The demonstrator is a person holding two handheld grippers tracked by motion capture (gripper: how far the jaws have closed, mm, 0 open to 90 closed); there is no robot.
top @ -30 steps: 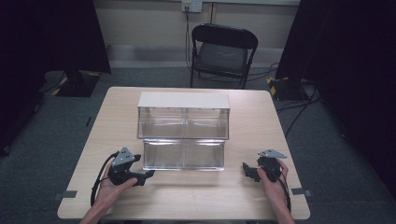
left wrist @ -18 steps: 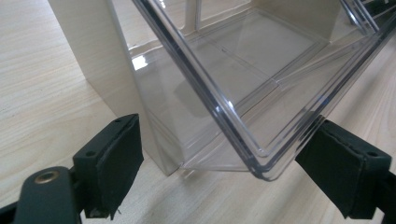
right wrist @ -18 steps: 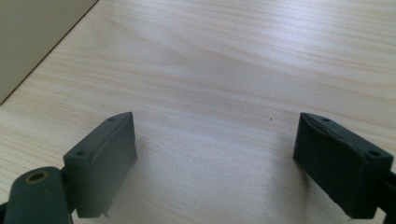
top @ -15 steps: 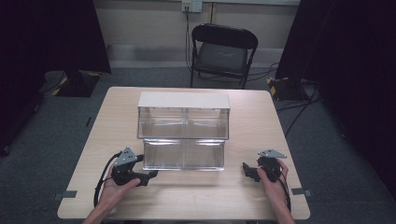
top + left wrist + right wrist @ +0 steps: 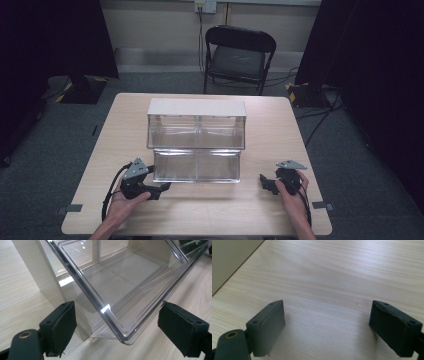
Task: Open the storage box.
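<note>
1. The left gripper (image 5: 159,189) rests low over the near left part of the wooden table (image 5: 280,125), held in a person's left hand (image 5: 125,202), its black jaws standing apart and pointing toward the clear box.

2. Seen along the left gripper's (image 5: 117,332) own jaws, the two black pads (image 5: 61,327) flank the near lower corner of the clear plastic organiser (image 5: 120,290); neither pad presses on it, and nothing is clamped.

3. The clear plastic organiser (image 5: 196,145) stands at the middle of the table, a two-tier stepped box with a pale flat top (image 5: 197,107) on its rear tier and a lower front tier, each split by a centre divider into two compartments.

4. Its front left corner lies just beside the left gripper's tips; whether they touch cannot be told from above.

5. The right gripper (image 5: 264,183) sits at the near right of the table in the person's right hand (image 5: 292,197), well apart from the organiser's front right corner.

6. In the right gripper view its jaws (image 5: 328,325) gape wide over bare wood grain, holding nothing.

7. A black cable (image 5: 111,192) loops from the left gripper toward the table's near edge.

8. Beyond the table stands a black folding chair (image 5: 237,55) on grey carpet (image 5: 50,140), with dark curtains (image 5: 50,35) at both sides.
</note>
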